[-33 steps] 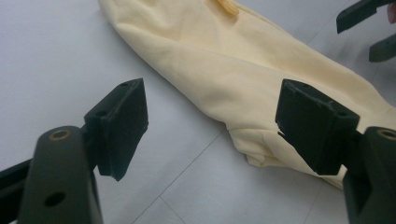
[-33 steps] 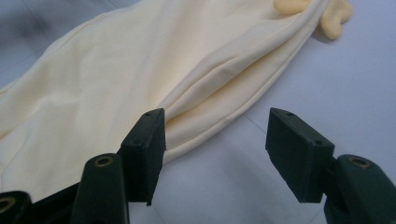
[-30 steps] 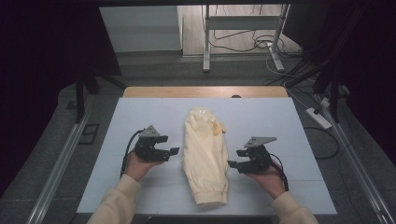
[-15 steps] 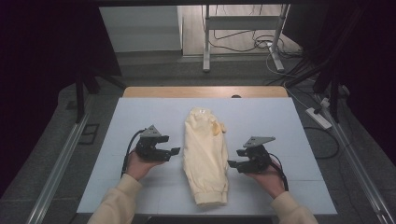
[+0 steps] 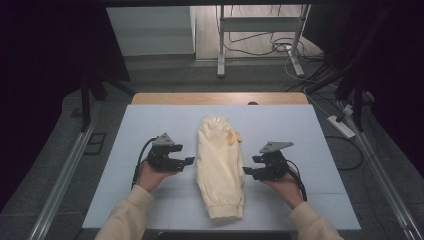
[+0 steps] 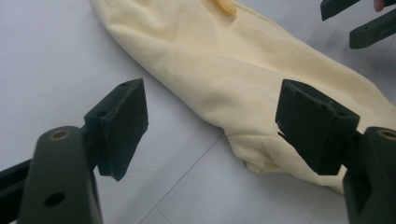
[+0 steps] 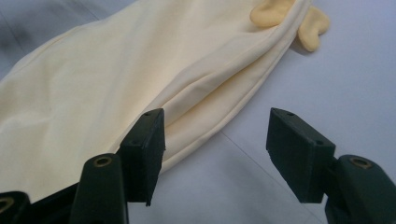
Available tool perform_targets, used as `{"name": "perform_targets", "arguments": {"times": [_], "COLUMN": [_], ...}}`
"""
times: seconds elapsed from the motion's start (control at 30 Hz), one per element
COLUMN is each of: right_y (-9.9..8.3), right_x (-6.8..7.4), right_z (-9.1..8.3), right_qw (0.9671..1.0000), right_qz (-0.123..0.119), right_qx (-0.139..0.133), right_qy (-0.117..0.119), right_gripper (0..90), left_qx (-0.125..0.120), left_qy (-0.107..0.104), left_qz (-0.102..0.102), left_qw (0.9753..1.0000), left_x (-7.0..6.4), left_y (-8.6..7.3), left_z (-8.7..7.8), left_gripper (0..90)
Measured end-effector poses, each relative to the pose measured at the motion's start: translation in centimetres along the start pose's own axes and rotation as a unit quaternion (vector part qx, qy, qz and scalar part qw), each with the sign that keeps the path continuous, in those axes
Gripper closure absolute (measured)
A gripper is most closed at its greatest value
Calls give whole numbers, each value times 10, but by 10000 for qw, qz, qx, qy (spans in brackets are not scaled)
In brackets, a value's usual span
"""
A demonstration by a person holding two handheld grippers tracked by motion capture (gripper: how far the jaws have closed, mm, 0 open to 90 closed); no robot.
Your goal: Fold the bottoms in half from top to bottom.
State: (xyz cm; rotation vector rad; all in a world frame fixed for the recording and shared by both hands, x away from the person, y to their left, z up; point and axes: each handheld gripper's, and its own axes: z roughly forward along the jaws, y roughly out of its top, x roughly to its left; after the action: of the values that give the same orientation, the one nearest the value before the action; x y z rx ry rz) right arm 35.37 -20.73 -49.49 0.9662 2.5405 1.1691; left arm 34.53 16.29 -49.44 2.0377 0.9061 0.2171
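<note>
We are at the approach, as we judge it: the cream garment (image 5: pixel 220 170), folded into a long narrow bundle, lies down the middle of the bench (image 5: pixel 310 130), its ribbed cuff end near us and its waist end with a drawstring (image 5: pixel 232 136) at the far side. Our left gripper (image 5: pixel 186 161) sits just left of it and our right gripper (image 5: pixel 248 171) just right, both sets of fingers wide apart and holding nothing. In the left gripper view the fingers (image 6: pixel 119 123) frame the garment's left edge; in the right gripper view they straddle its folded right edge.

Next, we think, each gripper must slide inward, low to the bench, so one finger gets under the edge layer before closing.

There is bare bench on both sides and beyond the far end; the cuff lies close to the near edge, so room there is tight.
</note>
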Motion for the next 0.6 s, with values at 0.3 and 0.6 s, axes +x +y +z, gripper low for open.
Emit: {"name": "perform_targets", "arguments": {"times": [0.3,0.6], "right_y": [11,18], "right_x": [-4,-10], "right_z": [6,4], "right_qw": [10000,9999], "right_qz": [-72,-23], "right_qx": [-50,-100], "right_qy": [4,-35], "right_gripper": [378,378], "left_qx": [49,142], "left_qy": [3,-36], "left_qz": [-39,-163], "left_qw": [10000,9998], "left_x": [4,10], "left_y": [5,10], "left_z": [8,16], "left_gripper": [248,244]}}
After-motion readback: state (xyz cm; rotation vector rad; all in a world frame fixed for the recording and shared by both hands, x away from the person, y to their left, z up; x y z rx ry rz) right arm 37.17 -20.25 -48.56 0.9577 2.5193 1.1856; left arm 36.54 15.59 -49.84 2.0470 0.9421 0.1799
